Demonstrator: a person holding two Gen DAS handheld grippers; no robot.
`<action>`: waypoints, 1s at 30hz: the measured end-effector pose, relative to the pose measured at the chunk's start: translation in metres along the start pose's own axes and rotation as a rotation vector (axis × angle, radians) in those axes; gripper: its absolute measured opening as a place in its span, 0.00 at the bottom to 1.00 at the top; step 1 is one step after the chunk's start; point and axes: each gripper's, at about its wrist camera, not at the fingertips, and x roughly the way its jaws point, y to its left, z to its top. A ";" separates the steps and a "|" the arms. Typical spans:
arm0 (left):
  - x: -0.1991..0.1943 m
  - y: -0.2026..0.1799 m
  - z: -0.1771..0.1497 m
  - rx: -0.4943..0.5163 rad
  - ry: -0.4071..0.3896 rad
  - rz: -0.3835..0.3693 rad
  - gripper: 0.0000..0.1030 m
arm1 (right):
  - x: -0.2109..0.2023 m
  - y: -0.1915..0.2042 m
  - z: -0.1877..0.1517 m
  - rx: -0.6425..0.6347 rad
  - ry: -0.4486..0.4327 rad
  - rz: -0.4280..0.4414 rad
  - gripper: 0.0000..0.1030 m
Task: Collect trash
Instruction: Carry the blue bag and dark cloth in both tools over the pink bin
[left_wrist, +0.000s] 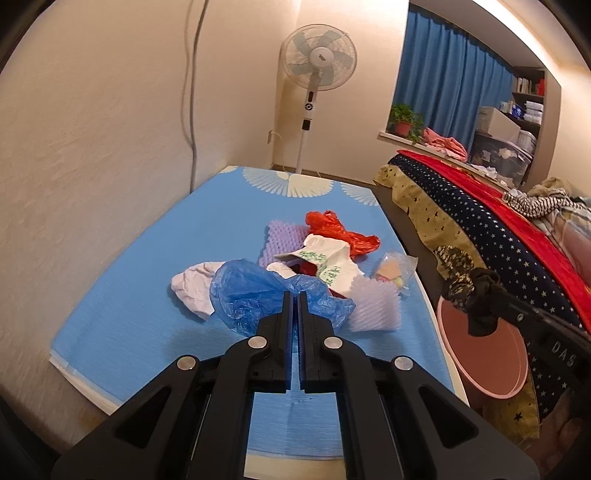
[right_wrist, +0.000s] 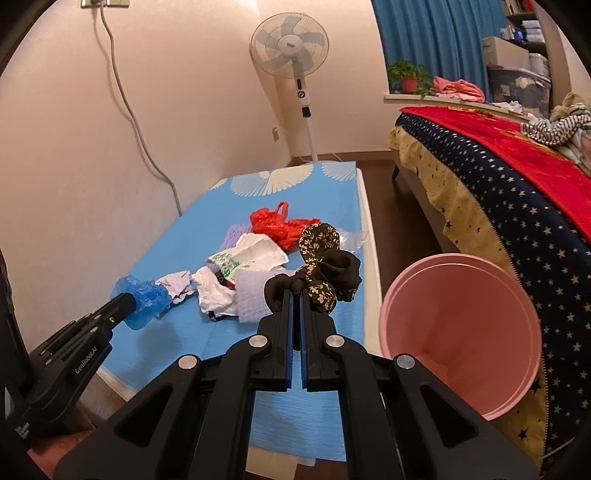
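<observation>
Now I have both grippers clamped: left gripper (left_wrist: 294, 295) on the blue bag (left_wrist: 255, 291), right gripper (right_wrist: 295, 293) on the floral cloth (right_wrist: 319, 254) beside the pink bin (right_wrist: 461, 332); next comes the drop in.

Both tools are matte black plastic two-finger grippers (left_wrist: 294, 295) — angular linkage arms with triangular cut-outs, round silver pivot pins behind the fingers, blue pads lining the inner faces. The left gripper (right_wrist: 125, 301) carries white lettering along its side — the right gripper (right_wrist: 295, 293) looks identical.
</observation>
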 end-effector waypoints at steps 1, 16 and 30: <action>-0.001 -0.001 0.000 0.008 -0.003 -0.003 0.02 | -0.003 -0.001 0.001 0.002 -0.005 -0.004 0.03; -0.005 -0.030 0.000 0.073 -0.025 -0.075 0.02 | -0.034 -0.030 0.002 0.041 -0.047 -0.096 0.03; -0.001 -0.091 0.002 0.175 -0.046 -0.237 0.02 | -0.067 -0.082 0.007 0.160 -0.091 -0.225 0.03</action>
